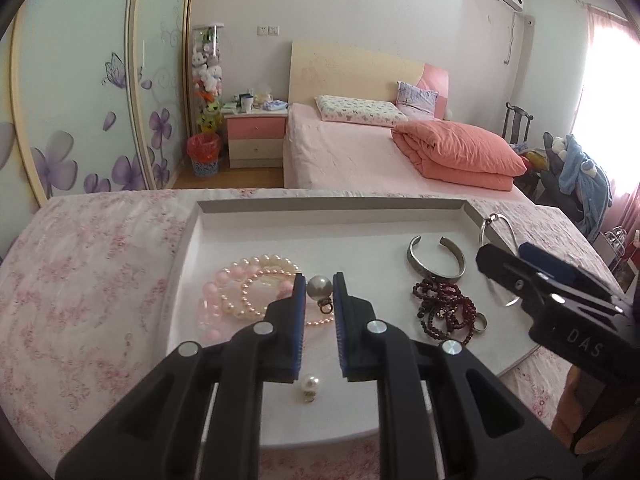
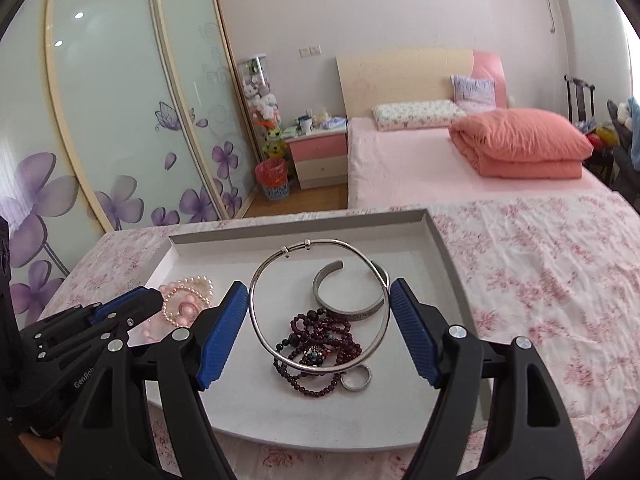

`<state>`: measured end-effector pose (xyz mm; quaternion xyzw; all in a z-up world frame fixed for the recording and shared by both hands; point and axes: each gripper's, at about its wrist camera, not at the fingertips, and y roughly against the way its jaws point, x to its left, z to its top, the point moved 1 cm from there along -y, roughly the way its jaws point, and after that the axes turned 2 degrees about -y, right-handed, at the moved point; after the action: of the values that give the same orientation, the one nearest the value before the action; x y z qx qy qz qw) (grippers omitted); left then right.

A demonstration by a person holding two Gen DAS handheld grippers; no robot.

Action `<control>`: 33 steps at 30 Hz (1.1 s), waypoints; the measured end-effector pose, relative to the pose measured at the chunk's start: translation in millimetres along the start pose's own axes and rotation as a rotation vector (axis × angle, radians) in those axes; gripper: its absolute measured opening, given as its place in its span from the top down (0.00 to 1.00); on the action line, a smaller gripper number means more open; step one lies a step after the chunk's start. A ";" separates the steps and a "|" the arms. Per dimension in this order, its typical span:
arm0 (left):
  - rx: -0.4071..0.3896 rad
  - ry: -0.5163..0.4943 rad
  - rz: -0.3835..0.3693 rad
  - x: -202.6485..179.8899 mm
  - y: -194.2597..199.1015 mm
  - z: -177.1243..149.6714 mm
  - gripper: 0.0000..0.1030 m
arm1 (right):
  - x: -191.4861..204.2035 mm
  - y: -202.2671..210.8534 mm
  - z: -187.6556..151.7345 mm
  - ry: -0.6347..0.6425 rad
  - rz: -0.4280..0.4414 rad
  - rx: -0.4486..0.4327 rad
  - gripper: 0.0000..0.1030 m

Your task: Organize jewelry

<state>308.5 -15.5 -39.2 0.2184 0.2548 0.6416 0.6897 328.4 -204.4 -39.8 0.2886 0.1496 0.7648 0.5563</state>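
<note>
A grey tray (image 1: 192,236) (image 2: 448,264) lies on a pink floral cloth. My left gripper (image 1: 319,286) is narrowly open around a grey pearl ring (image 1: 319,287), not clamping it. Pink and cream pearl bracelets (image 1: 240,288) (image 2: 188,300) lie left of it, and a small white pearl ring (image 1: 310,385) lies under my jaws. My right gripper (image 2: 318,300) (image 1: 504,264) is wide open and spans a thin silver bangle (image 2: 256,292) (image 1: 498,220), which stands tilted between the pads. Behind it lie a silver cuff (image 2: 348,312) (image 1: 436,268), dark red beads (image 2: 320,344) (image 1: 444,312) and a silver ring (image 2: 356,380) (image 1: 480,322).
The tray sits on a cloth-covered surface (image 2: 540,280). Beyond it are a bed (image 1: 352,152) with a folded orange quilt (image 1: 460,152), a nightstand (image 1: 256,136), a red bin (image 1: 204,152) and sliding wardrobe doors (image 2: 120,120).
</note>
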 end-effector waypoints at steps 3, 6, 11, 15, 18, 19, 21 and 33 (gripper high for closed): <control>-0.003 0.034 -0.001 8.5 2.5 0.2 0.66 | -7.7 9.6 -1.4 -0.026 0.001 -0.012 0.21; -0.018 0.071 0.017 24.4 13.6 -1.4 0.64 | -13.3 20.2 1.1 -0.046 -0.005 -0.033 0.21; -0.042 0.128 0.045 45.8 40.6 -3.4 0.57 | -16.8 46.3 -1.2 -0.070 -0.008 -0.058 0.21; -0.068 0.141 0.063 59.0 69.8 -11.7 0.50 | -7.6 69.5 -7.9 -0.038 -0.011 -0.071 0.17; -0.099 0.153 0.076 67.6 97.4 -22.7 0.42 | 2.2 87.2 -12.7 -0.007 -0.009 -0.086 0.14; -0.107 0.155 0.080 69.6 103.9 -25.3 0.38 | 7.5 94.9 -15.6 0.007 -0.008 -0.094 0.12; -0.127 0.161 0.097 71.8 122.2 -34.3 0.29 | 16.6 110.6 -22.1 0.028 -0.001 -0.108 0.05; -0.259 0.103 0.154 50.7 195.1 -69.9 0.04 | 44.8 159.2 -51.2 0.089 0.003 -0.137 0.02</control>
<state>115.9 49.1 25.6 0.1135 0.1874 0.7302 0.6471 165.9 -211.2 19.7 0.2157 0.1210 0.7861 0.5665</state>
